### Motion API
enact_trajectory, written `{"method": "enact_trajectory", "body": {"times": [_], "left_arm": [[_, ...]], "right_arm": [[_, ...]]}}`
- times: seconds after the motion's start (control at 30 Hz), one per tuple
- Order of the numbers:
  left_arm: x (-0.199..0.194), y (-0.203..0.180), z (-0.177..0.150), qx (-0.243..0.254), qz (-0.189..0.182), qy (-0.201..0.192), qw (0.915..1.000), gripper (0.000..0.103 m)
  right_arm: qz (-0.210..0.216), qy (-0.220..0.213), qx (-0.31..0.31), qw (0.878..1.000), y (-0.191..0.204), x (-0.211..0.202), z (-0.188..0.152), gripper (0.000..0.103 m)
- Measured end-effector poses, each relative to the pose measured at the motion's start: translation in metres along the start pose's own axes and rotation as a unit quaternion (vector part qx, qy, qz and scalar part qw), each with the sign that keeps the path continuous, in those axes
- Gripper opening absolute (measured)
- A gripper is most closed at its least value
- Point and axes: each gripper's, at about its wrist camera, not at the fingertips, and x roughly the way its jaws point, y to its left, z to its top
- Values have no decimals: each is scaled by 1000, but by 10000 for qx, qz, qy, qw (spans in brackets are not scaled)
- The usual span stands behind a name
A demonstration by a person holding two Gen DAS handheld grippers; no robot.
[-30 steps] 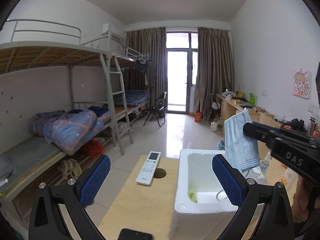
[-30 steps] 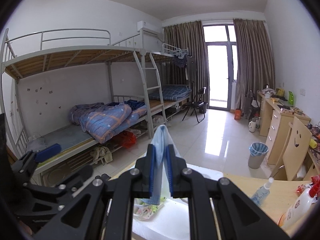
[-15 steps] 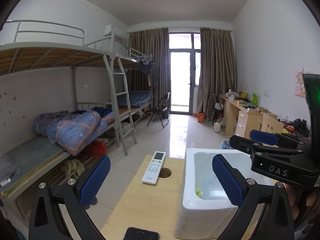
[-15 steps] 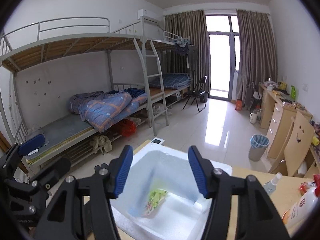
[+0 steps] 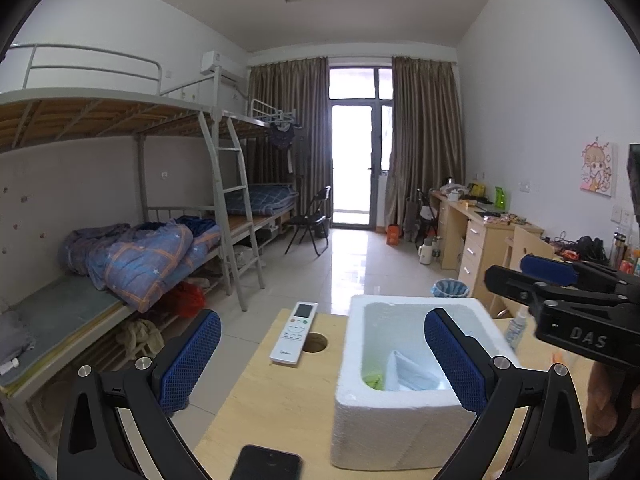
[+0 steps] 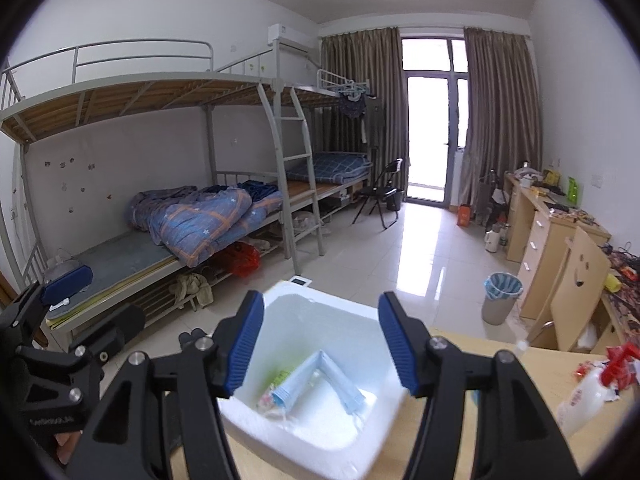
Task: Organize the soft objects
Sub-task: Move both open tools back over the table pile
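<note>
Foam box (image 6: 240, 412) on desk (image 5: 288, 404): blue face mask (image 6: 320, 380) lies inside, stowed. Right gripper (image 6: 320, 344) above, jaws apart, empty. Left gripper (image 5: 320, 364) at nine o'clock, likewise apart.

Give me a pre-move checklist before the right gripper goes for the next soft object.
1. Face mask lies inside the foam box: ok.
2. Right gripper open, nothing between its pads: ok.
3. Left gripper open and empty: ok.
4. Remote control and phone lie on the table outside the box: ok.
5. Next soft object on the table: cannot tell, none in view.
</note>
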Motion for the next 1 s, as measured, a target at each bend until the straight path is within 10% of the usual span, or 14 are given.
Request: {"method": "enact_trajectory", "body": {"times": [1.0], "left_arm": [[-146,-74,-41,514,-846,-883,9912,102]], "right_arm": [[-582,-1245,-113,9904,-4,-162,-84,95]]}}
